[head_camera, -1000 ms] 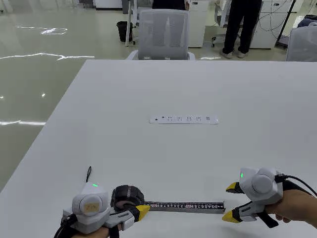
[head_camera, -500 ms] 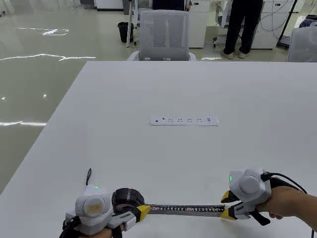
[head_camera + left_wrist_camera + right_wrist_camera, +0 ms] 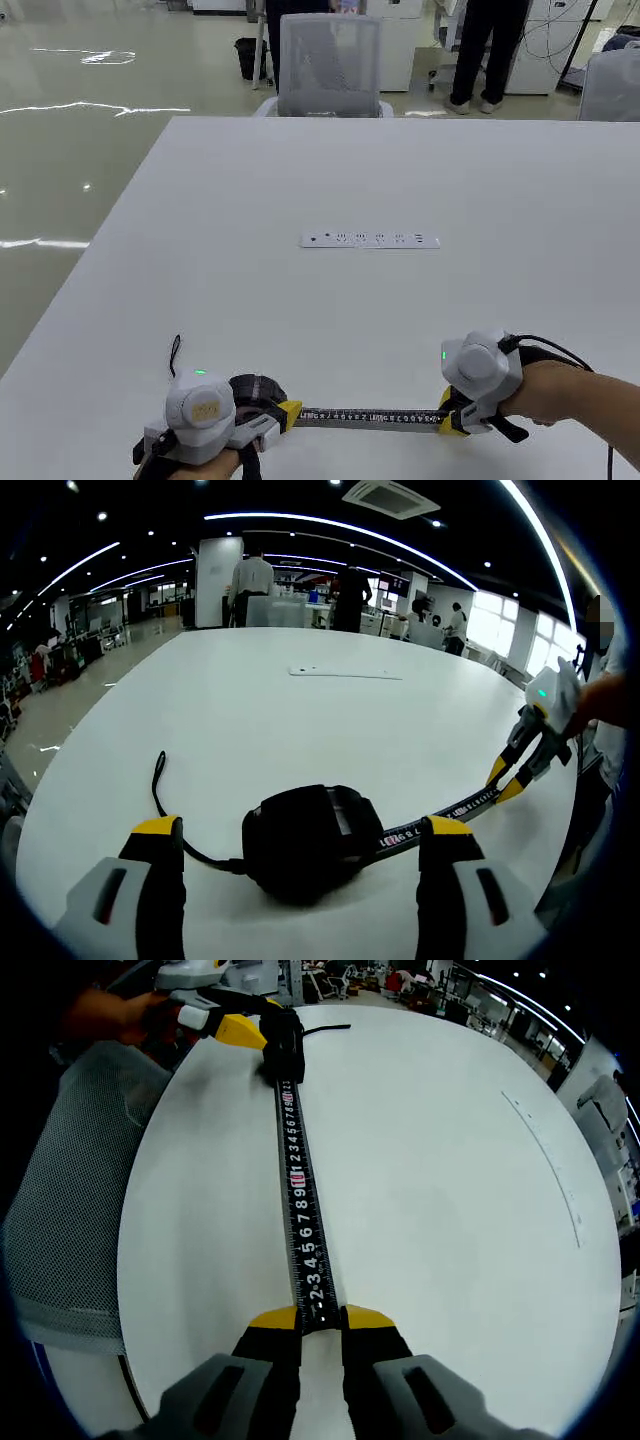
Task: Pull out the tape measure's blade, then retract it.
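Note:
The black tape measure case (image 3: 258, 392) lies on the white table (image 3: 330, 170) near its front edge, with the blade (image 3: 370, 417) drawn out to the right. My left gripper (image 3: 268, 400) is open, and the case (image 3: 310, 840) sits between its yellow-tipped fingers (image 3: 158, 830) with a gap on each side. The blade (image 3: 450, 815) crosses in front of that gripper's right finger. My right gripper (image 3: 320, 1318) is shut on the blade's end, and the numbered blade (image 3: 298, 1180) runs straight away to the case (image 3: 285, 1050). My right gripper (image 3: 447, 412) rests low on the table.
A white power strip (image 3: 370, 240) lies flat mid-table. A thin black strap (image 3: 177, 350) trails from the case toward the left table edge. A grey mesh chair (image 3: 328, 65) stands at the far edge, with people standing beyond it. Grey mesh (image 3: 70, 1210) sits beside the table's near edge.
My right gripper was open and a little off the blade's end; it has come down and left, and shut on the end. The left gripper and case have stayed put.

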Demonstrator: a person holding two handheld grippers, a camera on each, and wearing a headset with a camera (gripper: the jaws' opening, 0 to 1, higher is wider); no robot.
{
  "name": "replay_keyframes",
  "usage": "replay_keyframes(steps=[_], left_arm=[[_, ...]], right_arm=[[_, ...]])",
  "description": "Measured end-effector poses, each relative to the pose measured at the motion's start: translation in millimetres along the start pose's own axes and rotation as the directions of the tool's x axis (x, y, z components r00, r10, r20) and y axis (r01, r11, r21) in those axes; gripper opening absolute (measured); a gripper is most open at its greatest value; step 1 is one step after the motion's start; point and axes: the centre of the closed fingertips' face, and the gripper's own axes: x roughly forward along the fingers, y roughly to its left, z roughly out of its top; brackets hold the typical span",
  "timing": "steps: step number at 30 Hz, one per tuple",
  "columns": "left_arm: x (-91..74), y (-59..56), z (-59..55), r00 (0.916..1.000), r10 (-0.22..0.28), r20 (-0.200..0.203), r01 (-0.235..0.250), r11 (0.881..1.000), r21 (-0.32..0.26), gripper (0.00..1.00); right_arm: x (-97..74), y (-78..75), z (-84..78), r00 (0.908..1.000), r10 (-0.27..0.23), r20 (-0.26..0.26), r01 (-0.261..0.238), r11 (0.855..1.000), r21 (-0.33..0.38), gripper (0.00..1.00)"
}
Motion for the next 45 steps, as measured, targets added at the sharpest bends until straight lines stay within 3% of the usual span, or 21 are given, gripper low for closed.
replay_keyframes(steps=[10, 14, 20, 22, 24, 27, 29, 30, 31, 36, 45], left_arm=[[3.2, -3.9, -1.0, 0.9991, 0.040, 0.013, -0.040, 0.999, 0.031, 0.87], [7.0, -6.2, 0.3, 0.9983, 0.043, 0.040, -0.043, 0.999, -0.004, 0.85], [13.9, -2.6, -6.6, 0.9977, 0.067, 0.007, -0.067, 0.996, -0.062, 0.79], [17.1, -2.1, -10.1, 0.9981, 0.061, -0.015, -0.061, 0.997, -0.045, 0.78], [16.6, -0.2, -8.1, 0.9979, 0.065, -0.006, -0.065, 0.997, -0.043, 0.75], [17.3, -0.7, -10.7, 0.9983, 0.052, -0.026, -0.053, 0.997, -0.056, 0.70], [18.1, -7.8, -9.7, 0.9993, 0.027, -0.026, -0.028, 0.999, -0.030, 0.65], [19.1, -4.2, -6.3, 0.9986, 0.049, -0.022, -0.048, 0.999, 0.025, 0.63], [19.1, -5.2, -8.0, 0.9986, 0.047, -0.027, -0.047, 0.999, -0.004, 0.63], [18.7, -5.8, -8.6, 0.9975, 0.050, -0.050, -0.049, 0.999, 0.012, 0.61], [17.4, -5.8, -10.9, 0.9978, 0.050, -0.043, -0.049, 0.998, 0.025, 0.59]], right_arm=[[0.3, 0.3, -1.3, 1.0000, 0.005, 0.001, -0.005, 1.000, 0.010, 0.14], [-0.2, 1.5, -0.9, 1.0000, 0.005, -0.008, -0.005, 1.000, 0.013, 0.14], [0.9, 1.7, -1.5, 0.9999, 0.002, -0.016, -0.002, 1.000, 0.020, 0.14], [0.9, 2.1, -1.5, 0.9999, 0.002, -0.017, -0.002, 1.000, 0.021, 0.14], [2.0, 1.1, -2.4, 0.9999, 0.001, -0.017, -0.001, 1.000, 0.022, 0.14], [1.4, 1.2, -1.8, 0.9999, 0.004, -0.016, -0.004, 1.000, 0.023, 0.14], [0.8, 1.8, -1.5, 0.9999, 0.005, -0.016, -0.005, 1.000, 0.024, 0.14], [0.7, 1.9, -1.5, 0.9999, 0.005, -0.016, -0.004, 1.000, 0.024, 0.14], [0.8, 1.7, -1.7, 0.9999, 0.004, -0.016, -0.004, 1.000, 0.024, 0.14], [0.9, 1.6, -1.1, 0.9999, 0.002, -0.012, -0.002, 1.000, 0.030, 0.14], [1.9, 2.4, 1.4, 1.0000, 0.007, 0.000, -0.007, 1.000, 0.028, 0.14]])
